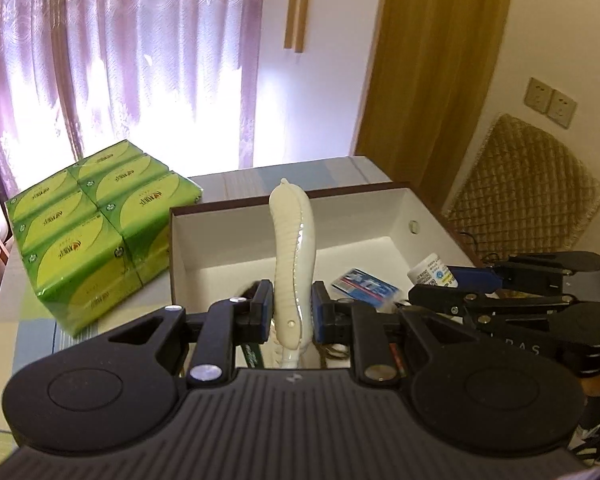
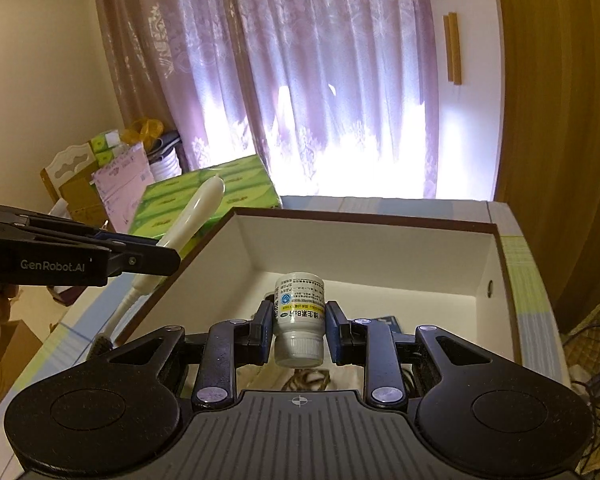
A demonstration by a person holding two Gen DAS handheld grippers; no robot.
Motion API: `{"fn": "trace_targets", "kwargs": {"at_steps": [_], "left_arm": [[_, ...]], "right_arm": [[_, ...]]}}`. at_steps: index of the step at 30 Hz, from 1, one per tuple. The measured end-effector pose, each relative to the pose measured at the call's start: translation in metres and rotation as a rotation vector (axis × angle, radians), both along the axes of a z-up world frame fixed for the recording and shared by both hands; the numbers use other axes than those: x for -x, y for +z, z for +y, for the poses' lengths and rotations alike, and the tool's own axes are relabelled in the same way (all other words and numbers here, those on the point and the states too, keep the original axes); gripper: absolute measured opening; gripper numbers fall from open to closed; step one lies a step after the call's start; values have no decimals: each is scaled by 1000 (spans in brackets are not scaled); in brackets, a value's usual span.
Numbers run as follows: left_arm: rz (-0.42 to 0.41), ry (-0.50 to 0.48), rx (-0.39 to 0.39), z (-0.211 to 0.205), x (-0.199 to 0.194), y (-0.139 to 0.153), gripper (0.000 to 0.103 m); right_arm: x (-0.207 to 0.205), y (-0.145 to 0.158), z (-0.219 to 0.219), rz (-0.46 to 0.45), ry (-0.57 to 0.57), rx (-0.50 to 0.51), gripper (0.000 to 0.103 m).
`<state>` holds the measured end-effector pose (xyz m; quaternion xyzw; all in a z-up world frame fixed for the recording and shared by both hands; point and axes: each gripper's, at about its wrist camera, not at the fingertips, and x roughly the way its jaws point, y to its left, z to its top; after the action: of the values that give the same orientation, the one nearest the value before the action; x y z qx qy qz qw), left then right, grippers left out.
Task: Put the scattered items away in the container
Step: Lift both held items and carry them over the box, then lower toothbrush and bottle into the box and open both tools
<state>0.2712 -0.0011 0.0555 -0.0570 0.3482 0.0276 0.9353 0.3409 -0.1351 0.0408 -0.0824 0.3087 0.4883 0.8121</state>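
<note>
Item one, the brush [image 1: 290, 256]: cream plastic handle, ribbed along one edge, standing upright between the pads of our left gripper [image 1: 291, 312], which is closed narrow on its lower shaft. We judge it light, stiff and rather slick, so a hold low on the ribbed part, as now, should keep it from twisting; the long free end above the jaws would swing if knocked. It sits in front of the near wall of the box [image 1: 204, 240], tip rising above the rim, not yet inside. Item two, the bottle [image 2: 299, 320]: small white pill bottle with printed label, held cap toward the camera between the pads of our right gripper [image 2: 299, 330], jaws closed part-way on its body. We judge it light, rigid and smooth, liable to slip or roll if gripped on the cap, so the labelled body is the better hold. It hangs above the near edge of the open box, its white floor beyond it. Already in the box: a blue and white packet [image 1: 366, 286] on the floor, near the right side. Beside the box to the left: a green tissue pack [image 1: 92, 232], apart from both grippers.
</note>
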Motion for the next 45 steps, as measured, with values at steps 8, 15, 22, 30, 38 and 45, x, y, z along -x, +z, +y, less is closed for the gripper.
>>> {"fn": "trace_targets", "kwargs": {"at_steps": [8,15,22,30,38,45], "left_arm": [[77,77,7,22,-51,-27,16],[164,123,30,33,-80,-62,16],[210,135,21,37,-98,-82,16],[256,140,34,39,-104,-96,16],[258,139,56,41,-104,-99,17],[252,135,65,44,-102,-96,17]], "right_arm": [[-38,-26,27,55,-2,64,30],[-55,-43,44,85,11,116,30],[-67,-54,57,111,16,156,30],[-74,-62,64,127,21,181,30],[-75,-65,69,130,26,195,30],[-75,-67,72,105,29,210,30]]}}
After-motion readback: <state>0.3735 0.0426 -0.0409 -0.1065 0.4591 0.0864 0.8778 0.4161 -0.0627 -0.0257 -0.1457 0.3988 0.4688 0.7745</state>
